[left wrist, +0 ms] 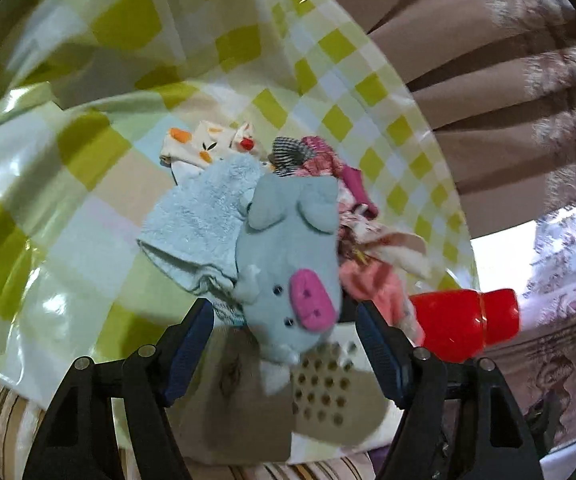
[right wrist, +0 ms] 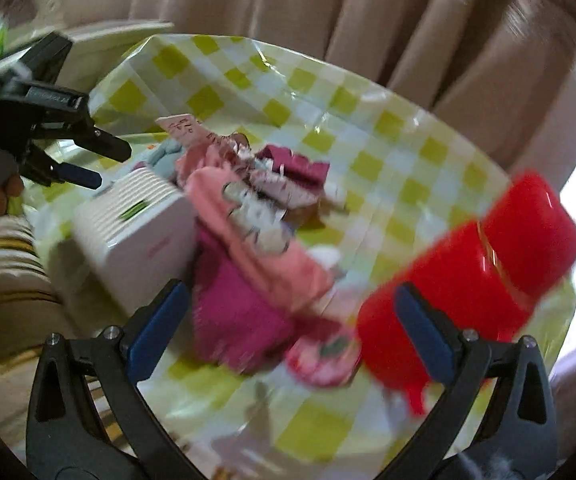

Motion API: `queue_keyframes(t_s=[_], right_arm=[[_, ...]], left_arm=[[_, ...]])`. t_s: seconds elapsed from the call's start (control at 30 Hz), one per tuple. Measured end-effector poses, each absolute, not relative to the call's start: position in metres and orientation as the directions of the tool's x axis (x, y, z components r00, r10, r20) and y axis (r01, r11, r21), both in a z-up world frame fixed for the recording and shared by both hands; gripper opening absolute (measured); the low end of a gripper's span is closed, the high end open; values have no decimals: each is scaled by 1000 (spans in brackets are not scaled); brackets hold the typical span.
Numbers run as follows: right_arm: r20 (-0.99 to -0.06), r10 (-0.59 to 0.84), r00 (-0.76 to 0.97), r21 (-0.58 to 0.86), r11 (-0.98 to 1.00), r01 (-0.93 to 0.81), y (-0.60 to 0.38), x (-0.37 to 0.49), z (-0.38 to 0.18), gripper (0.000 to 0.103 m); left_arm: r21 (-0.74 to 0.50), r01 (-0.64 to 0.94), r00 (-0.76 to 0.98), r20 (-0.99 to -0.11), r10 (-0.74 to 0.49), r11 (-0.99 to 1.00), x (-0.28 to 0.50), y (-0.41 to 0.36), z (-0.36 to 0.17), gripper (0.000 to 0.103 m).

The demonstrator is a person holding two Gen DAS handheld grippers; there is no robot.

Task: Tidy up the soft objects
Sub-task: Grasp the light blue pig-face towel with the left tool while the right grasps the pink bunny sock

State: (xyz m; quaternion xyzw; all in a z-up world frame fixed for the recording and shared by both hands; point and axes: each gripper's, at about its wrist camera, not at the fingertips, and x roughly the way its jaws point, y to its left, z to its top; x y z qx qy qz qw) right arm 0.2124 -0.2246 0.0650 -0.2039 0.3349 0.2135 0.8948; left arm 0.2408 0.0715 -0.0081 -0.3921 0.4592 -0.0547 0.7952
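A: What is the biggest thing here?

B: The table with the green and white checked cloth. Behind it hangs a beige curtain. On the cloth lies a pile of soft things, and beside the pile stands a white box with ribs on top.

A: And the red bottle?

B: It lies on its side at the right of the pile, just behind the right finger of the right gripper. That picture is blurred.

A: How do the right fingers stand?

B: Wide apart and holding nothing. A dark pink cloth and a light pink cloth lie between and ahead of them.

A: And the left gripper?

B: Its fingers are also wide. The blue pig toy is between them, its snout near the tips, but neither pad presses it. A light blue towel lies at the pig's left side, touching it.
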Motion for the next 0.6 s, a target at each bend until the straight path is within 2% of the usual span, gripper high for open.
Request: queue_keyframes(t_s=[0.13,0.37,0.4,0.47,0.5,0.57,0.6], right_arm=[[-664,250,705,-313,764,-565,-212,241,61,101],[-697,275,663,-334,693,-639,-191,274,42,82],[-702,276,657,-336,684,-647,-188,276,39,79],[-718,288,633,-321,671,-669,-184,282,31,60],[-726,289,623,-312,669,-674,-183,284,29,55],[-743,292,602,-290,671,-682,-180,288,23,30],[-752,289,593,-280,674,-683,-178,289,20,29]], left_arm=[[-655,-282,540,-712,-448,701,258,64,-17,75],[-643,-272,503,-729,-464,716,270,56,-29,74],[-640,-269,501,-731,-463,720,270,55,-30,68],[-639,-257,497,-731,-467,725,270,54,-32,60],[-637,-253,498,-731,-466,728,270,54,-32,58],[-639,-240,507,-725,-467,731,269,54,-30,53],[-637,-238,516,-723,-460,733,267,54,-28,50]])
